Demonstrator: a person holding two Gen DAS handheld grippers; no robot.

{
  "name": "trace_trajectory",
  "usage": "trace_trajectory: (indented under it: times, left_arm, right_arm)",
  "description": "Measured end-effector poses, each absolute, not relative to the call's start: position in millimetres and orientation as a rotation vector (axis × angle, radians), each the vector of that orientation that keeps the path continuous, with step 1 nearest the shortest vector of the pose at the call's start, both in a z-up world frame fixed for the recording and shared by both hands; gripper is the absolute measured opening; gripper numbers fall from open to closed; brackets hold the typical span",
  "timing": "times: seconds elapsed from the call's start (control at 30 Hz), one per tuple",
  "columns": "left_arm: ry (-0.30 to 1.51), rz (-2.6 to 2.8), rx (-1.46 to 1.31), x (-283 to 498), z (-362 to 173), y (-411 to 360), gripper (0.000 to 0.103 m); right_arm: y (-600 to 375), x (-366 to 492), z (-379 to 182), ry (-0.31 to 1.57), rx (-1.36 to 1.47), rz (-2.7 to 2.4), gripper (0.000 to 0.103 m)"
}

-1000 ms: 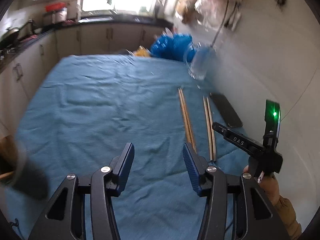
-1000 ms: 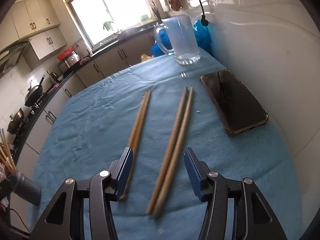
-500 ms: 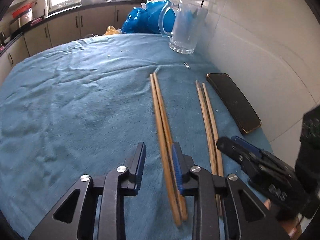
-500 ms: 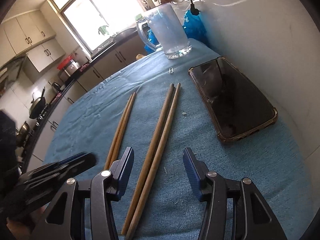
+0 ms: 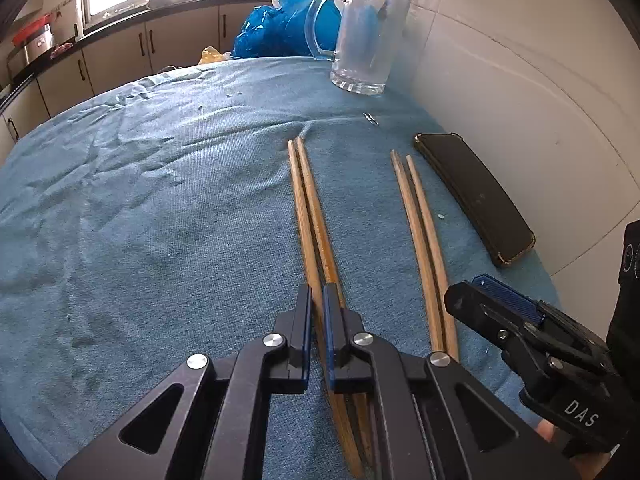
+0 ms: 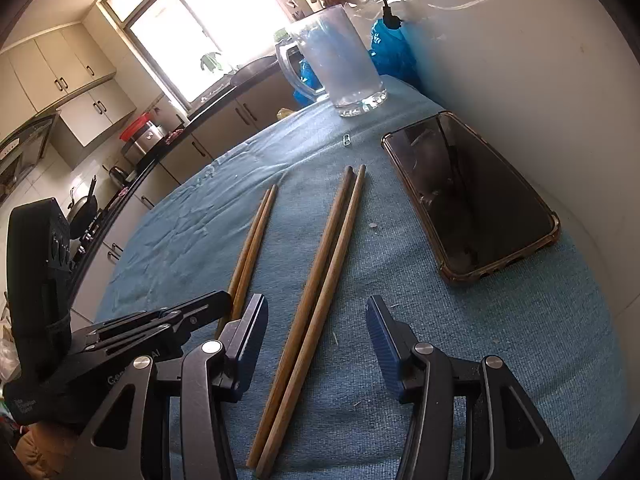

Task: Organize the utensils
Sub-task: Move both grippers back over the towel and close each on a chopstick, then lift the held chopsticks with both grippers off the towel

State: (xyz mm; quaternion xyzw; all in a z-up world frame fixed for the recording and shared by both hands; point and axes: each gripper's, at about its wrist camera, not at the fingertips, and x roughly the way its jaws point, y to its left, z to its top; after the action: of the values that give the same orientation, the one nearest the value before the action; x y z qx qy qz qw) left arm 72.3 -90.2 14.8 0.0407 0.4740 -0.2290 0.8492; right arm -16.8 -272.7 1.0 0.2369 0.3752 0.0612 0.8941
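Two pairs of wooden chopsticks lie on the blue cloth. My left gripper (image 5: 316,300) is shut on the left pair (image 5: 308,200), near its thick end; this pair also shows in the right wrist view (image 6: 252,240). My right gripper (image 6: 316,324) is open, its fingers either side of the right pair (image 6: 320,280), not touching it. The right pair also shows in the left wrist view (image 5: 420,220), with my right gripper's finger (image 5: 500,304) beside it. A clear glass mug (image 5: 368,36) stands upright at the far end of the table, also seen in the right wrist view (image 6: 336,60).
A black phone (image 6: 468,196) in a clear case lies right of the chopsticks by the white wall. A small paperclip (image 5: 371,118) lies near the mug. A blue plastic bag (image 5: 280,28) sits behind the mug. Kitchen cabinets run along the far side.
My left gripper has moved right and forward over the left pair and closed on it. My right gripper has stayed open and come lower and closer around the right pair.
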Motion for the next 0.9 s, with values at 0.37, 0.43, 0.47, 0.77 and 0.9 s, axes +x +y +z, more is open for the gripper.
trace_trajectory:
  times: [0.37,0.43,0.47,0.77,0.9]
  left_arm:
    - [0.981,-0.391,0.252,66.3,16.7,-104.3,0.004]
    - [0.982,-0.372,0.263,64.6,16.7,-96.6,0.004]
    - [0.983,-0.357,0.268,63.5,16.9,-90.8,0.004]
    - [0.974,-0.311,0.262,40.8,16.8,-35.7,0.004]
    - [0.952,-0.303,0.259,28.0,15.6,-16.3,0.005]
  right_arm:
    - [-267.0,-13.3,1.5,0.793,0.443,0.076,0.043]
    - [-269.6,-14.2,0.1,0.796,0.452,0.059,0.033]
    - [-270.8,-14.2,-0.2,0.799,0.455,0.050,0.031]
    - [-263.8,3.6,6.5,0.876,0.353,-0.007,0.027]
    - [-273.3,11.8,11.5,0.875,0.399,0.000,0.027]
